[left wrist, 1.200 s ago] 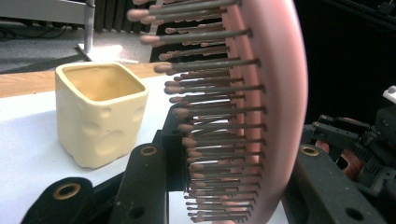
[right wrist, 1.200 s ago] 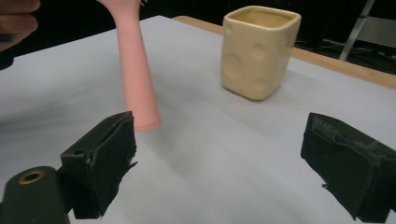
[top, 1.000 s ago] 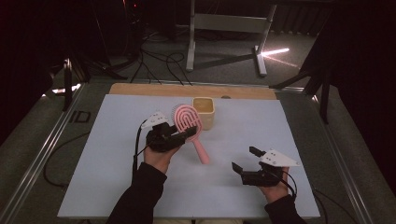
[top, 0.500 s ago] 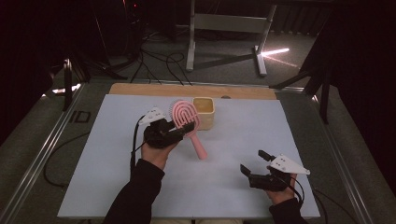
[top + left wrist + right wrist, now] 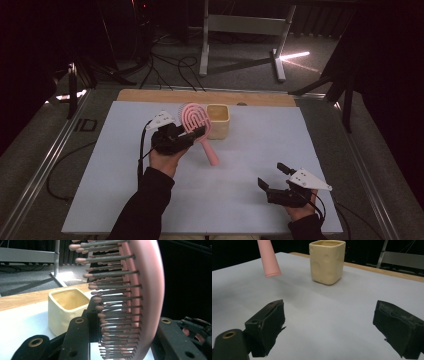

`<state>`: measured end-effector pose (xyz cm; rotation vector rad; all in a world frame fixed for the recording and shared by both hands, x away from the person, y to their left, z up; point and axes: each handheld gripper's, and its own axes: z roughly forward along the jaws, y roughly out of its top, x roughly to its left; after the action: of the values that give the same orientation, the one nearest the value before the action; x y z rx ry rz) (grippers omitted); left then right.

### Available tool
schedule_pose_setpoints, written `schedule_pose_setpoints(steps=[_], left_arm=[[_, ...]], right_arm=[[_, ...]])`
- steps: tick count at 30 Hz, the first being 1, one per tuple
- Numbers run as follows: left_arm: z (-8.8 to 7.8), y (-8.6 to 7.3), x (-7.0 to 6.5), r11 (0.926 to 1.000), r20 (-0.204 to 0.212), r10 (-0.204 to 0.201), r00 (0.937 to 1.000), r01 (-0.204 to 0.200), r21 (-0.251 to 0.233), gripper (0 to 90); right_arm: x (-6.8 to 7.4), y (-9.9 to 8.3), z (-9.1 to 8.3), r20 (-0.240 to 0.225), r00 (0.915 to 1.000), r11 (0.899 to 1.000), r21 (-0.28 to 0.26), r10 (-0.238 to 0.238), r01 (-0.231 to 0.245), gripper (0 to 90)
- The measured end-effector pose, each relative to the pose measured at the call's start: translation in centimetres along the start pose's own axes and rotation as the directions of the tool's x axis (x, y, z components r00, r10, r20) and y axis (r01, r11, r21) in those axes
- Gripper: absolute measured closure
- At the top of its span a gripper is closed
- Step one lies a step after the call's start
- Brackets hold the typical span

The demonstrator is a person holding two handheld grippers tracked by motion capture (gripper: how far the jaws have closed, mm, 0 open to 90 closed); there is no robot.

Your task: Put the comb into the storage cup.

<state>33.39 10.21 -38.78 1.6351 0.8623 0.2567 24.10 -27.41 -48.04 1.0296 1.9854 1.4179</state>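
The left claw (image 5: 197, 134) pinches the head of a pink hairbrush (image 5: 196, 121), held off the desk (image 5: 250, 150) with its handle pointing down, just left of a cream cup (image 5: 218, 120). The right claw (image 5: 272, 176) is spread, empty, near the desk's right front edge.

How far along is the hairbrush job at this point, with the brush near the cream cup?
Done: the pink hairbrush is off the table, clamped by its head in the left gripper, handle pointing down beside the cream cup. In hand: carrying it, likely towards the cup. Left: the brush is not in the cup, which looks empty. The right gripper waits open, low over the white mat.
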Motion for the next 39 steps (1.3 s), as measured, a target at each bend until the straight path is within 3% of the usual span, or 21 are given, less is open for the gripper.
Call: schedule_pose_setpoints(steps=[39], left_arm=[[1.2, 2.4, 1.2, 0.9985, -0.068, 0.053, 0.9963, -0.054, -0.007, 64.0]], right_arm=[[-0.3, 0.0, -0.1, 0.014, 0.9998, 1.000, -0.008, 0.012, -0.012, 10.3]])
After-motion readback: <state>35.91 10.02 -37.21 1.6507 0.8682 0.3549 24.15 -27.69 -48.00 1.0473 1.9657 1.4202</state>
